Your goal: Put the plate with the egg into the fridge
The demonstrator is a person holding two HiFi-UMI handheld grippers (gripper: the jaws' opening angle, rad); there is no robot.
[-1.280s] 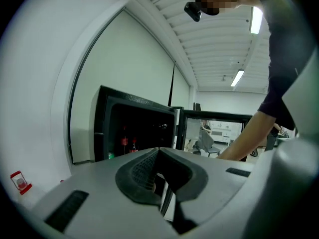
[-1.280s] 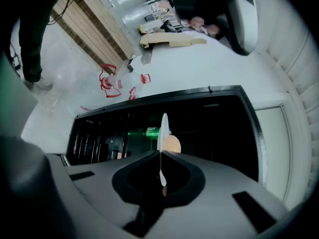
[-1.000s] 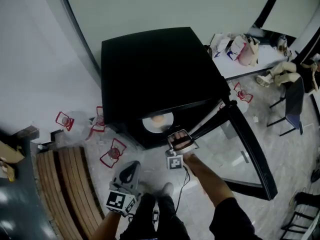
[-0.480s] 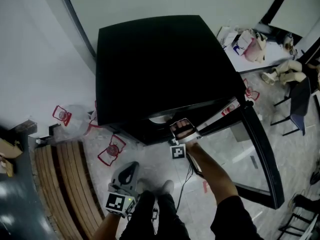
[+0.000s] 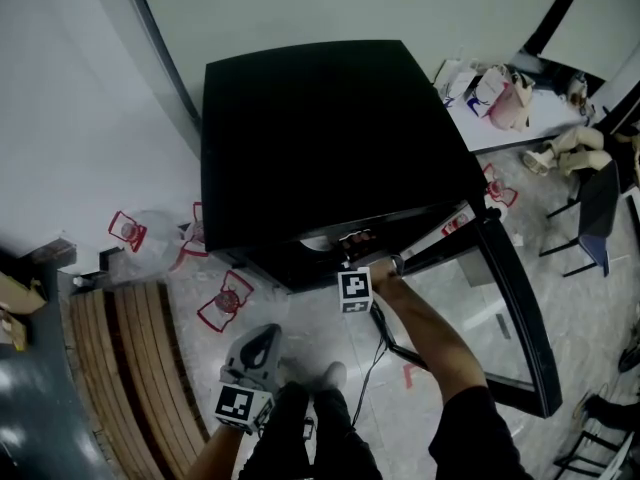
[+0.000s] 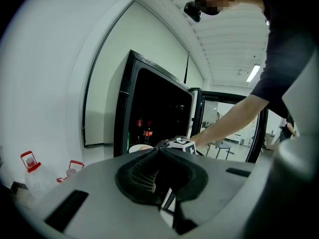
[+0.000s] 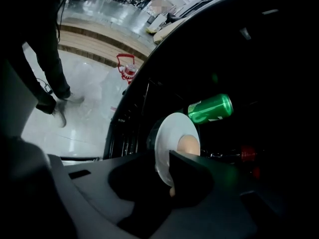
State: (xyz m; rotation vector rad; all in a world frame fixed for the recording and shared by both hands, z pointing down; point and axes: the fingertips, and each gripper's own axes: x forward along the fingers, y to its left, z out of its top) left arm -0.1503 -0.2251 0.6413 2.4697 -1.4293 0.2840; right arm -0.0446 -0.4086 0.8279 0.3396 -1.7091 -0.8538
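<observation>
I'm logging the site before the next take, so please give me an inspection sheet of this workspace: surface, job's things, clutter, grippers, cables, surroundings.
Surface: fridge interior is dark; its door stands open; whether the plate rests on a shelf cannot be told.
Job's things: plate with egg is inside the fridge, near a green can.
Clutter: red-handled bottles on the floor; bags on a table.
Grippers: right gripper jaws have just been opening, plate rim between them; left gripper jaws shut, empty.
Cables: one cable trails from the right gripper.
Surroundings: wooden bench, chair.
</observation>
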